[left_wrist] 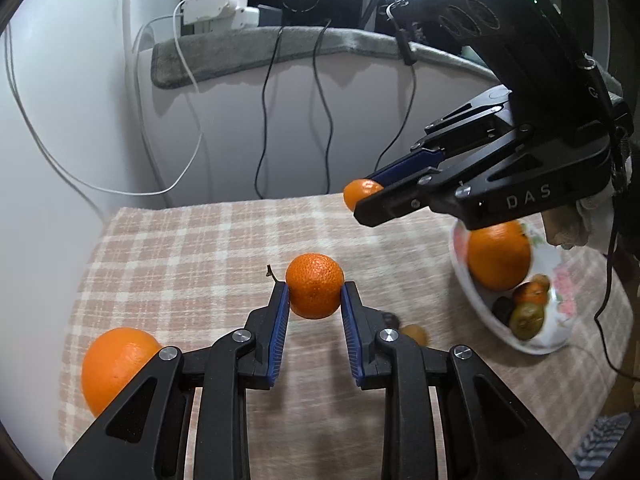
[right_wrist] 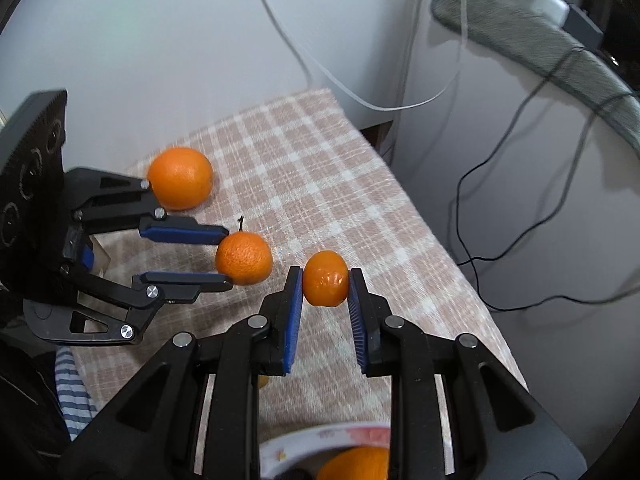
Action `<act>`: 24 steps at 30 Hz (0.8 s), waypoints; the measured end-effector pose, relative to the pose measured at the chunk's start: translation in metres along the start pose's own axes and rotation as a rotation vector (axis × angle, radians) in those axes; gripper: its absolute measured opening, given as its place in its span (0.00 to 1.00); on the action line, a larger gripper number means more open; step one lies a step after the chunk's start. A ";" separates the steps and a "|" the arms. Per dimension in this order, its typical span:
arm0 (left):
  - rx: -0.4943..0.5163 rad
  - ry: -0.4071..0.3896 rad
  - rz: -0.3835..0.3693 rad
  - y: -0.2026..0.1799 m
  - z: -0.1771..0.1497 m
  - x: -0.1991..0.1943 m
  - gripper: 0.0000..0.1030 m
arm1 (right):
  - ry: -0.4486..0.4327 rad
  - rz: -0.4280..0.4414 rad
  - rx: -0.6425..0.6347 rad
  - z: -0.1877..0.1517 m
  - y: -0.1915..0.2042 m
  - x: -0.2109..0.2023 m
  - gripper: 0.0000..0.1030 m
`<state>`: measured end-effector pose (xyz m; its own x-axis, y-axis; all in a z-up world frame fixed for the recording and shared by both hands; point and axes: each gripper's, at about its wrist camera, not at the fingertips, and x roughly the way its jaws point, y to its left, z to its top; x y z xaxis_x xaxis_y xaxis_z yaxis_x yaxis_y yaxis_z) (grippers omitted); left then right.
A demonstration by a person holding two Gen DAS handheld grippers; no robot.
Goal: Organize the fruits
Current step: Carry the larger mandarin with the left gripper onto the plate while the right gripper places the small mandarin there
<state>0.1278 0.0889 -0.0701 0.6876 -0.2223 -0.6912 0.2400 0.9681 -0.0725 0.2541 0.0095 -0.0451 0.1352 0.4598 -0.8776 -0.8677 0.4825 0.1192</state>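
The checked tablecloth [left_wrist: 192, 248] carries a white floral bowl [left_wrist: 560, 280] at its right side, already holding a big orange and some darker fruit; another large orange [left_wrist: 116, 364] sits loose near the left edge. Both tools are loaded: the left gripper [left_wrist: 314, 300] is pinched on a mandarin [left_wrist: 315, 285], the right gripper [right_wrist: 325, 292] clamped nearly closed on a smaller tangerine [right_wrist: 325, 278], each fruit clear of the cloth. I'd bring the right one over the bowl first, lower it low before letting go, and keep the two tools apart.
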 end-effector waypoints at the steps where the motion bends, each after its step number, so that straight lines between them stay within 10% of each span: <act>1: 0.000 -0.006 -0.008 -0.004 0.000 -0.002 0.24 | -0.012 -0.005 0.010 -0.004 -0.001 -0.006 0.22; 20: -0.008 -0.002 -0.123 -0.051 -0.013 -0.003 0.01 | -0.136 -0.086 0.243 -0.118 -0.030 -0.089 0.23; 23: -0.091 -0.025 -0.160 -0.043 -0.026 -0.029 0.21 | -0.157 -0.110 0.297 -0.142 -0.034 -0.098 0.23; 24: -0.120 -0.026 -0.188 -0.045 -0.035 -0.040 0.43 | -0.167 -0.106 0.311 -0.149 -0.034 -0.102 0.23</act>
<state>0.0657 0.0585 -0.0644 0.6563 -0.4016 -0.6388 0.2837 0.9158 -0.2844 0.1984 -0.1648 -0.0293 0.3148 0.4983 -0.8078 -0.6612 0.7257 0.1900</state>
